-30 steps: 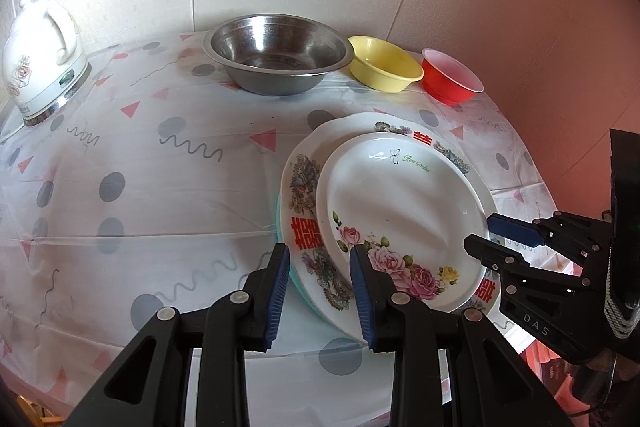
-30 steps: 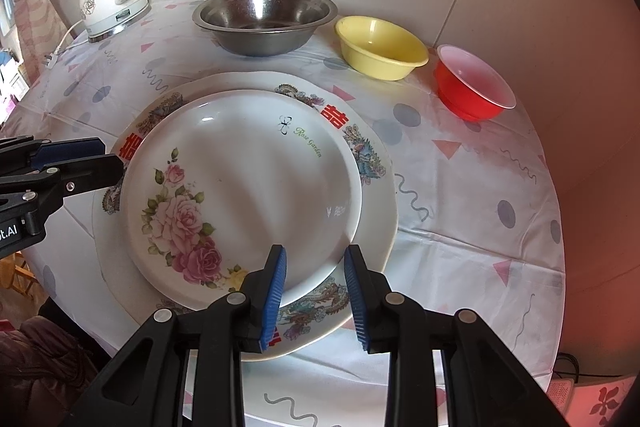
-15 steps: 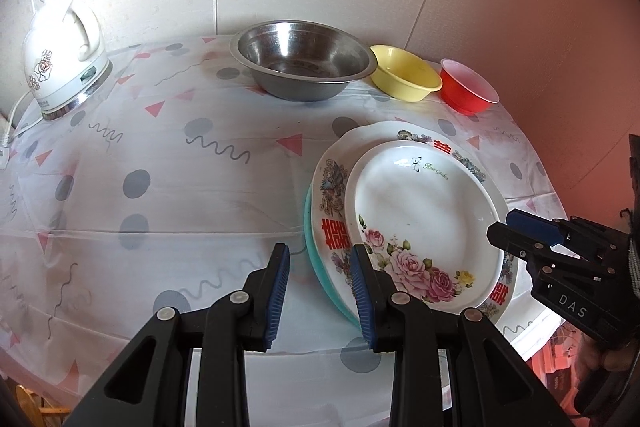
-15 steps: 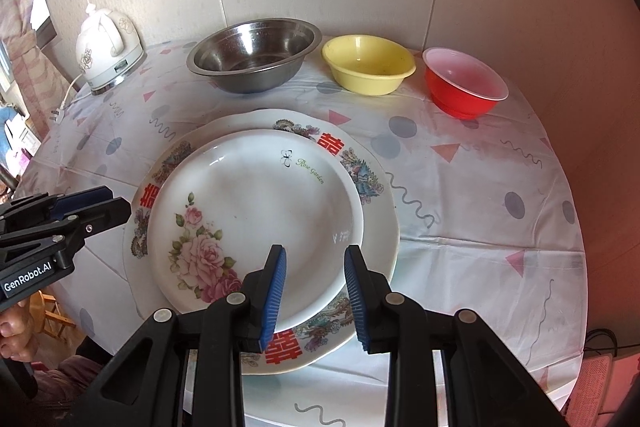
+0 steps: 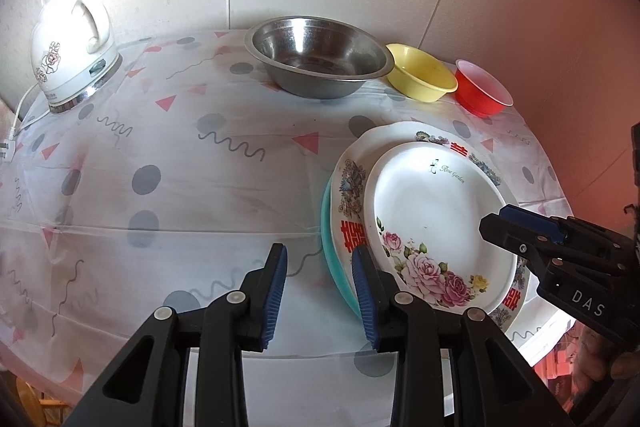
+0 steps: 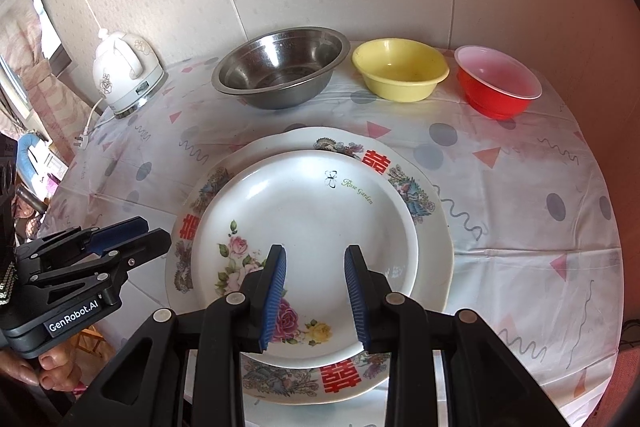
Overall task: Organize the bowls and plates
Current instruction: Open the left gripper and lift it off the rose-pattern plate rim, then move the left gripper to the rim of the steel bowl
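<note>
A stack of three plates lies at the table's near edge: a white rose plate on top, a larger plate with red characters below it, and a teal plate at the bottom. My left gripper hovers by the stack's left rim. Its jaws are opening and hold nothing. My right gripper hangs open over the rose plate's near part, clear of it. Along the wall stand a steel bowl, a yellow bowl and a red bowl.
A white electric kettle stands at the back left, its cord and plug trailing over the patterned tablecloth. The wall runs close behind the bowls. The plate stack overhangs the table's near edge.
Both views have drawn back and tipped up, so the plates look smaller and more wall shows. The right gripper has rolled slightly. Nothing was taken hold of.
</note>
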Demonstrator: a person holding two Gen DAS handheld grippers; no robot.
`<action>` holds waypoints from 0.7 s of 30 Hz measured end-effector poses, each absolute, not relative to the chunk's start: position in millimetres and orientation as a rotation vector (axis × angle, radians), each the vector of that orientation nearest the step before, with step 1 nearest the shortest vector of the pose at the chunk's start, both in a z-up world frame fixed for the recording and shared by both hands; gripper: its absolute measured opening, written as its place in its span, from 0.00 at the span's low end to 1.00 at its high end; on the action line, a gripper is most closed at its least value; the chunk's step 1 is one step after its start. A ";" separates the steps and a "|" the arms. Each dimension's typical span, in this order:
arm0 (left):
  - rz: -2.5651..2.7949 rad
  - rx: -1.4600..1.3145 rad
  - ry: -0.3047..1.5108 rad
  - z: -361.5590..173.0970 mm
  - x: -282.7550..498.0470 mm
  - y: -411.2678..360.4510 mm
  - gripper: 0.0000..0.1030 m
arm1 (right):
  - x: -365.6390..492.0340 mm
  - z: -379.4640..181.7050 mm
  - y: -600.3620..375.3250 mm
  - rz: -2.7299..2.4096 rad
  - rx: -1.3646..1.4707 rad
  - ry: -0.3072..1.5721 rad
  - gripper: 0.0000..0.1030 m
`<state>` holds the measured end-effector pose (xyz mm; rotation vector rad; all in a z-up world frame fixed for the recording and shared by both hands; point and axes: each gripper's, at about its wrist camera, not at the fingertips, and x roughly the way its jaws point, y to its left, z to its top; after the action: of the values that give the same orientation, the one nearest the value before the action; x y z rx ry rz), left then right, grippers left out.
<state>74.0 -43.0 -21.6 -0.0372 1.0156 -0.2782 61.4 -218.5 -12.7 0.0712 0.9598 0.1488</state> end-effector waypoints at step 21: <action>-0.158 -0.053 1.068 -34.5 104.6 -18.0 0.37 | 105.5 -3.1 -231.5 0.146 0.225 0.936 0.32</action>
<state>104.6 -18.0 -34.5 -0.0527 1.0681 -0.1585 105.5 -231.5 -3.1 0.2252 0.9357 0.1463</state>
